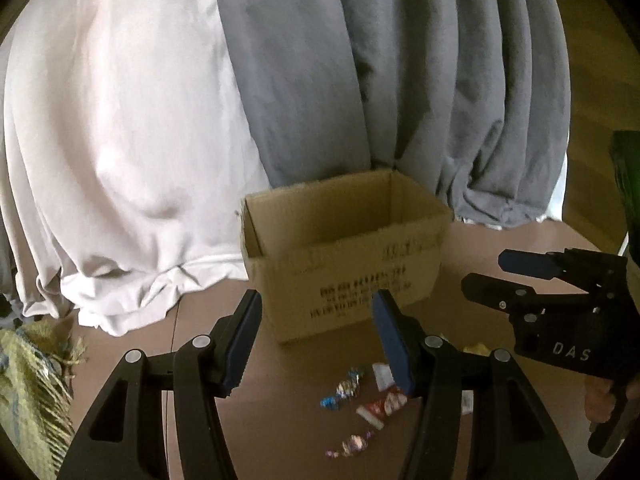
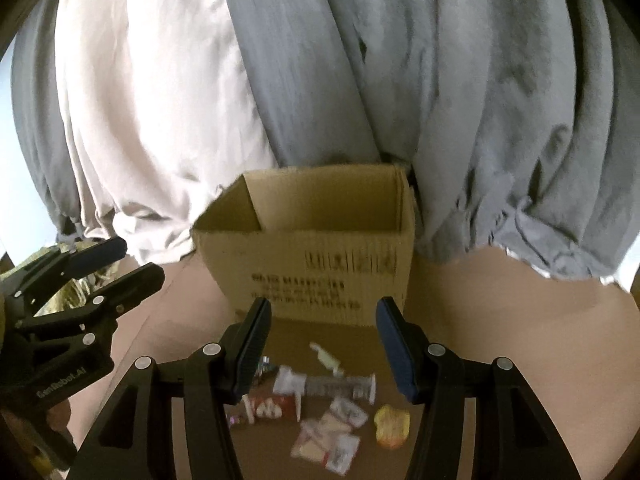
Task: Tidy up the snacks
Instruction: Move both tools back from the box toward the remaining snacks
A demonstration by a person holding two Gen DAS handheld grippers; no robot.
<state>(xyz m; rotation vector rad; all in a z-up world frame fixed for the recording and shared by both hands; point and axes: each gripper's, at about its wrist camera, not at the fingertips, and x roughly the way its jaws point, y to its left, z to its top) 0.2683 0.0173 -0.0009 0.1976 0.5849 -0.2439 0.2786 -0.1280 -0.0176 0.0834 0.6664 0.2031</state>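
on the brown floor [image 2: 500, 320], small snacks [image 2: 332, 412] lie scattered just before an open cardboard box [image 2: 320, 264]; its bottom is hidden by the near wall. wrappers are blurred, print unreadable. left gripper [image 1: 318, 344] and right gripper [image 2: 322, 346] both stand parted with nothing between their fingers. curtains [image 1: 360, 80] hang behind.

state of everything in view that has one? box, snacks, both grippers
cardboard box: upright on the table, top open, no snacks visible inside
snack packets: loose on the table in front of the box, none held
foil candies: loose on the table, none held
left gripper: open, nothing between the fingers
right gripper: open, nothing between the fingers
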